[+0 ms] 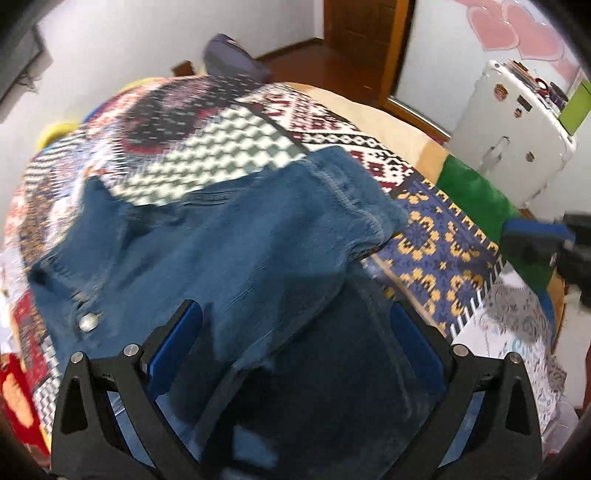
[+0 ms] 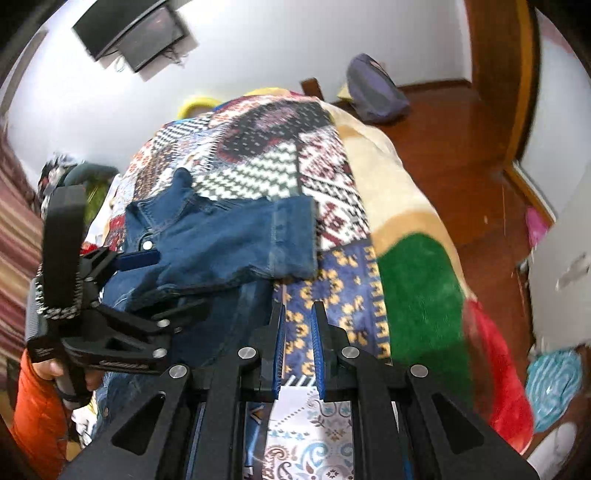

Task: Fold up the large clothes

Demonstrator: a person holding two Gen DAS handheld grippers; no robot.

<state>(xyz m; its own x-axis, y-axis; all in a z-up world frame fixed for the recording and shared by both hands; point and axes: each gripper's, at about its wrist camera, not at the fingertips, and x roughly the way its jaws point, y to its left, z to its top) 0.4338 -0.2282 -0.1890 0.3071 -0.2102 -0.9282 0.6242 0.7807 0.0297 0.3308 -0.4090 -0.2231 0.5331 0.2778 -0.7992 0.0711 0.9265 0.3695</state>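
A blue denim jacket (image 1: 236, 243) lies on a patterned patchwork blanket (image 1: 207, 147) on a bed, one sleeve folded across its body. It also shows in the right wrist view (image 2: 221, 240). My left gripper (image 1: 295, 325) is open, its jaws wide apart just above the jacket's near part; it shows from the side in the right wrist view (image 2: 144, 273). My right gripper (image 2: 298, 314) is nearly closed with a narrow gap, empty, above the blue and yellow patch of the blanket (image 2: 332, 288), right of the jacket. It shows blurred at the right edge of the left wrist view (image 1: 535, 236).
A white cabinet (image 1: 517, 136) stands right of the bed. A wooden floor (image 2: 443, 147) and door frame (image 2: 517, 74) lie beyond. A purple bag (image 2: 373, 88) sits on the floor. A wall screen (image 2: 133, 33) hangs at the far wall. Clothes (image 2: 554, 384) lie on the floor at right.
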